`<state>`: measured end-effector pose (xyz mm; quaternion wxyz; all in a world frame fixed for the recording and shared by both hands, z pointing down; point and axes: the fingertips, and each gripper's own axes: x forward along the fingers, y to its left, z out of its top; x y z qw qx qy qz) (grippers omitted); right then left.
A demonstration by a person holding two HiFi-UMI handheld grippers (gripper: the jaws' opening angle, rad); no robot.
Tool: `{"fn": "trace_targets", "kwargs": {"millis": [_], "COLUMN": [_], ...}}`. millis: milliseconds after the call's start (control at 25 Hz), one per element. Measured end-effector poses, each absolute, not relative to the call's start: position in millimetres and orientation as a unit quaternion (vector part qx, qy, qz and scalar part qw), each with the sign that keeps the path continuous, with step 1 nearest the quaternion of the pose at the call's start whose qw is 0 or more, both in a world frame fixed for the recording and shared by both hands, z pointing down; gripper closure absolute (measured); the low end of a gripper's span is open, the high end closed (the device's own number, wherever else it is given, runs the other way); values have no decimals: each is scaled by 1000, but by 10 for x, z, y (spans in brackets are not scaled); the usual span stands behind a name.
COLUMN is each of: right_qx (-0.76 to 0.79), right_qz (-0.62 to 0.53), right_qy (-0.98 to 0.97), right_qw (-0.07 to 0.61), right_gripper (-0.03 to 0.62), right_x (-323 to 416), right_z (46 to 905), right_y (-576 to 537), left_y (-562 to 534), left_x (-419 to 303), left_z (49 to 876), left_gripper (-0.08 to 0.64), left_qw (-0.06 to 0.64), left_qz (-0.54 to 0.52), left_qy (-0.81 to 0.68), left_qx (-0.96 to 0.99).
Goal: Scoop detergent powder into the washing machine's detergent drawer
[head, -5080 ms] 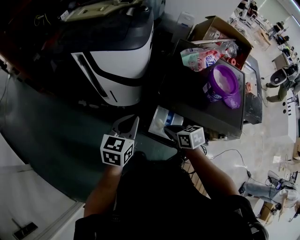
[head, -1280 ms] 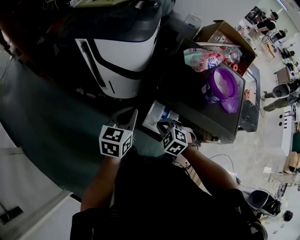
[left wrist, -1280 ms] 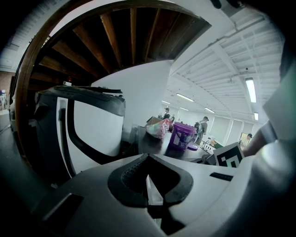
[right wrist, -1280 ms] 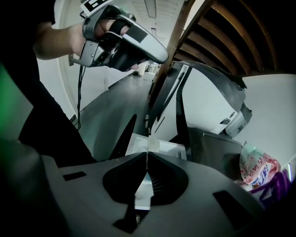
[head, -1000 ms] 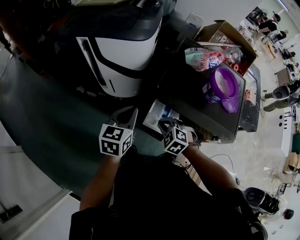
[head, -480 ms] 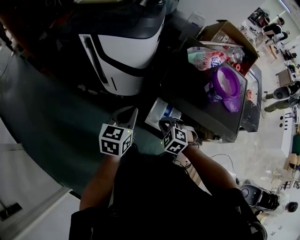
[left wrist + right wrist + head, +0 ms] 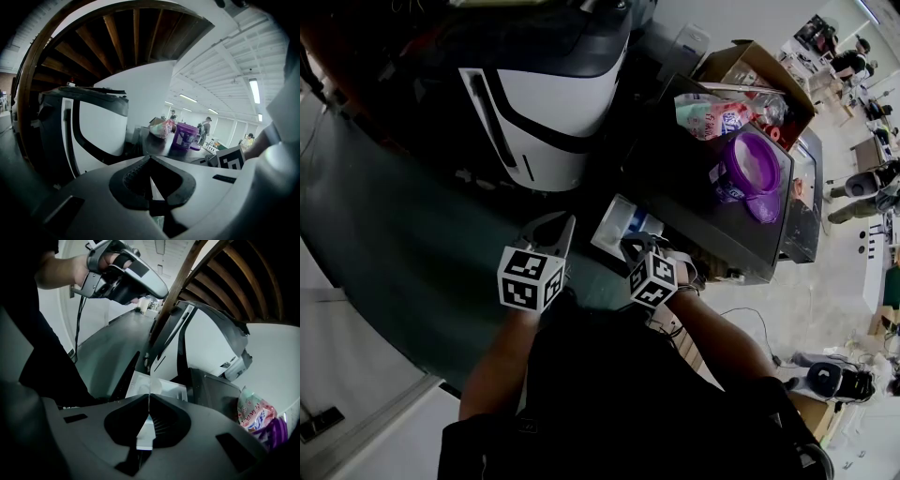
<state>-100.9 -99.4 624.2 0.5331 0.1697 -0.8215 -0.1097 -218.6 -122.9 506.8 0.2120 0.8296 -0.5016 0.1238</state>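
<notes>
The washing machine's white detergent drawer [image 7: 619,221] [image 7: 164,388] stands pulled out from the dark machine [image 7: 703,202]. On the machine's top sits an open purple detergent tub [image 7: 751,165] [image 7: 185,136]. My right gripper [image 7: 637,247] [image 7: 149,398] hovers at the drawer's near edge, shut on the flat handle of a white scoop [image 7: 146,428] whose bowl points at the drawer. I cannot tell whether there is powder in it. My left gripper [image 7: 567,228] [image 7: 150,165] hangs to the drawer's left above the floor, shut and holding nothing.
A large white and black appliance [image 7: 546,94] stands left of the washing machine. A pink and green bag [image 7: 706,112] and a cardboard box [image 7: 752,64] lie behind the tub. Cables trail on the floor at the right. People stand in the far background.
Five seconds ago the right gripper was further right, with the scoop over the drawer; it has since drawn back toward me. Over the last second both grippers have barely moved.
</notes>
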Motion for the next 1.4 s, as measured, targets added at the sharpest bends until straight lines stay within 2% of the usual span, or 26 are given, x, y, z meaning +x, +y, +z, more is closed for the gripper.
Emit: {"fn": "trace_targets", "kwargs": {"millis": [960,1400], "right_qx": [176,152], "right_qz": [-149,-120], "right_qy": [-806,-810], "right_qw": [545,553], "right_gripper": [572,572], "right_x": [-1008,-1029], "right_z": [6210,6323], "right_y": [-925,-811], "left_y": [-1055,-1015], "left_x": [-2205,-2201], "left_z": [5060,5114], "left_gripper": [554,554], "left_qw": [211,216], "left_qz": [126,127], "left_qy": [-501,-497], "left_qx": [830,831]}}
